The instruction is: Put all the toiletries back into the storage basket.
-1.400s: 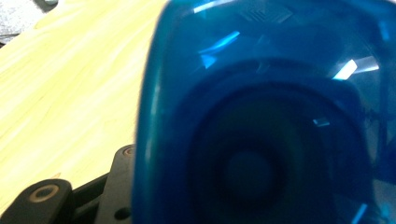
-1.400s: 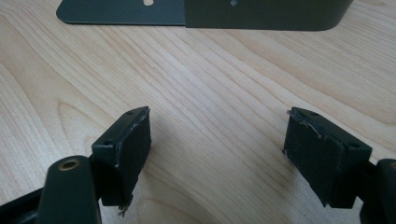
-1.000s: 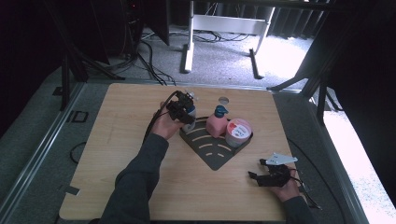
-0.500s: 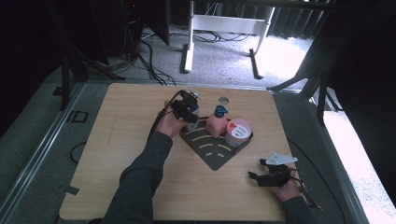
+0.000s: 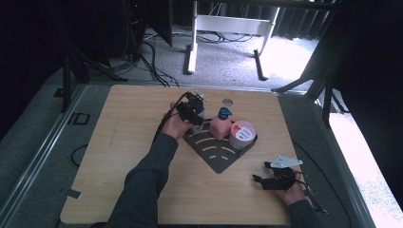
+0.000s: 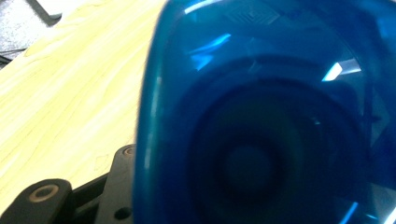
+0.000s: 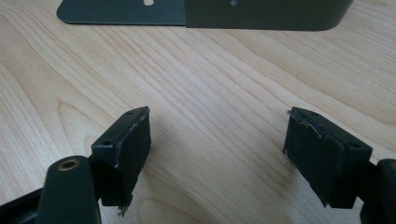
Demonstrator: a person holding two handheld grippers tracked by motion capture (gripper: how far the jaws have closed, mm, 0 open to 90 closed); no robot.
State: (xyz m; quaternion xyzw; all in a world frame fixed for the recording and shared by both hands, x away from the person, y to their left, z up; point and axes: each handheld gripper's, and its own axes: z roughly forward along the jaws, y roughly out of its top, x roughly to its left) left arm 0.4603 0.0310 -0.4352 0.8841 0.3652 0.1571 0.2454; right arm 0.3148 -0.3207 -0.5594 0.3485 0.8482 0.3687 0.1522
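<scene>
Blue bottle (image 6: 261, 116), translucent and pressed close against the lens in the left gripper view, sits between the jaws of the left gripper (image 5: 192, 110), which a person's left hand (image 5: 177, 126) holds at the far left corner of the dark slotted tray (image 5: 216, 154) on the wooden table (image 5: 119, 142). The jaws stand part way closed with the bottle's body between them, and they appear to be clamped on it, though the pads themselves are hidden behind the plastic. From above, the bottle is largely covered by the gripper, so whether it rests on the tray, on the table beside it, or hangs just off the surface cannot be told. Two items already stand on the tray: a pink pump bottle (image 5: 220, 127) and, just to its right, a round tub with a pink and white lid (image 5: 242, 134). A small round cap (image 5: 227, 101) lies on the table beyond them. By the look of it, the work of loading the tray is well along, with the blue bottle the piece in hand and its settling and release yet to come. Near the table's front right corner, well apart from the tray, the right gripper (image 7: 217, 158) rests low over bare wood, jaws wide apart and holding nothing.
</scene>
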